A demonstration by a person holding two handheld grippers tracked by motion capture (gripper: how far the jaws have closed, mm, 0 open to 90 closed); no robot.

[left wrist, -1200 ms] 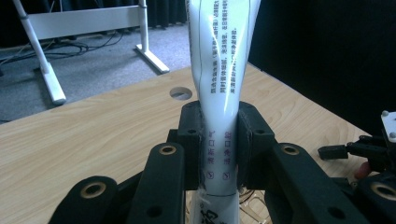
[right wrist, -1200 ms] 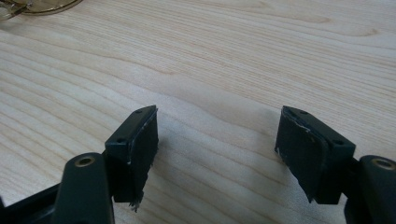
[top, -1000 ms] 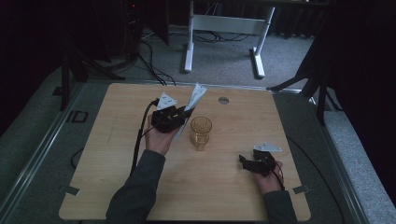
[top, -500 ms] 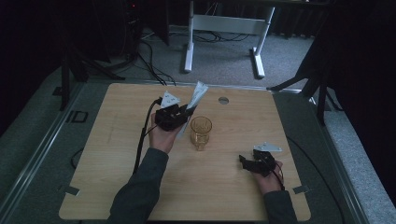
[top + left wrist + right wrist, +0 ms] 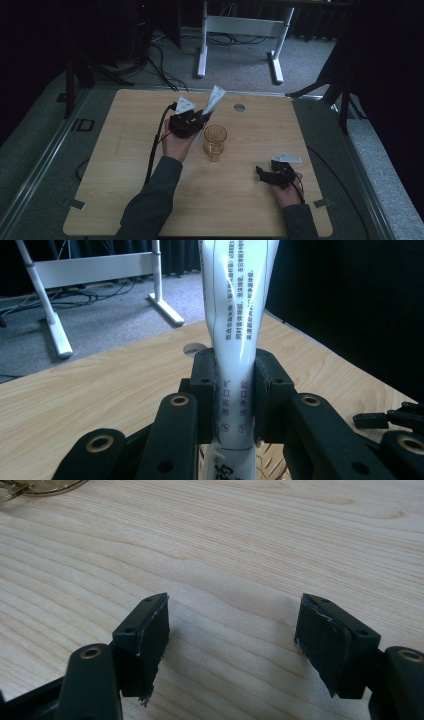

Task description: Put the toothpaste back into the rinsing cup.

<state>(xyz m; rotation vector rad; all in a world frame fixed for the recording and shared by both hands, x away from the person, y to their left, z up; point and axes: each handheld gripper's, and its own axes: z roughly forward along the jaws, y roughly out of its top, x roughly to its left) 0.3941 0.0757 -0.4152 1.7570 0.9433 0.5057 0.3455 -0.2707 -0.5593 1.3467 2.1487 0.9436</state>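
My left gripper is shut on a white sachet printed with small text, held above the table just left of an amber glass. In the left gripper view the sachet stands upright, pinched between the two pads, and the glass's rim shows just below the jaws. My right gripper rests low near the table's front right, jaws open, pointing left toward the glass. The right gripper view has its gripper wide open over bare wood with nothing between the fingers.
The wooden table has a round cable hole near its far edge. A white desk frame stands on the grey carpet beyond. Dark curtains hang to the right. Cables trail from both grippers.
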